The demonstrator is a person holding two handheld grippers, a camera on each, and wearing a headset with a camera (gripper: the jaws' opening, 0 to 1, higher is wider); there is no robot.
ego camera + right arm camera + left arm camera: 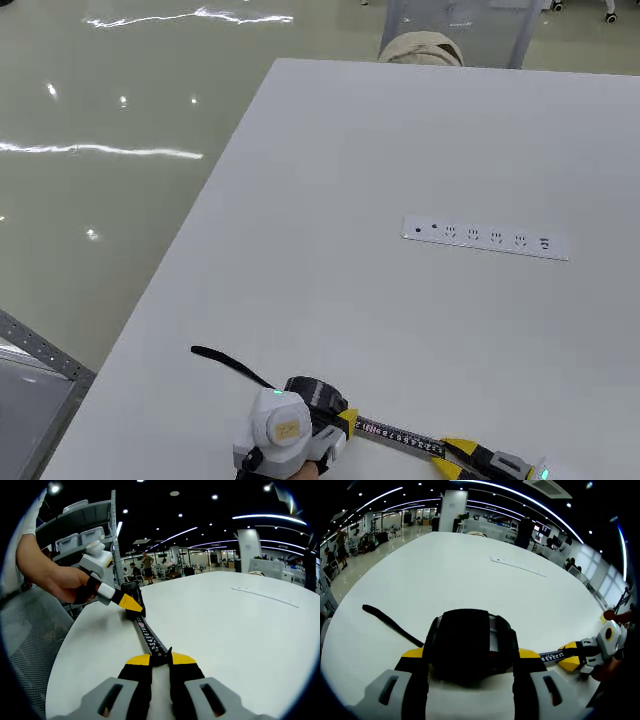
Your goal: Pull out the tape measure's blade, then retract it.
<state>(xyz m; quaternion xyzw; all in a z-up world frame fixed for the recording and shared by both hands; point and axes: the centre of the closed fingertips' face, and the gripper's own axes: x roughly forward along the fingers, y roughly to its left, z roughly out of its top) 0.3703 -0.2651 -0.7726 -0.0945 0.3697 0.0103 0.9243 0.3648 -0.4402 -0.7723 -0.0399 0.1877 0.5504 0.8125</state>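
The pull looks partly done: a short length of blade (395,436) is out, and retraction is still to do. The tape measure (312,394) sits at 6 o'clock on the table (400,140), clamped in the left gripper (470,655). The right gripper (160,659) pinches the blade, which points toward 4 o'clock, its long axis running 10 to 4.

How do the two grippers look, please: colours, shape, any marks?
The left claw and the right claw look alike: two black jaws with yellow tips on pale grey slotted bases. In the right gripper view the left one's body is white with a black neck. The person wears a white sleeve.
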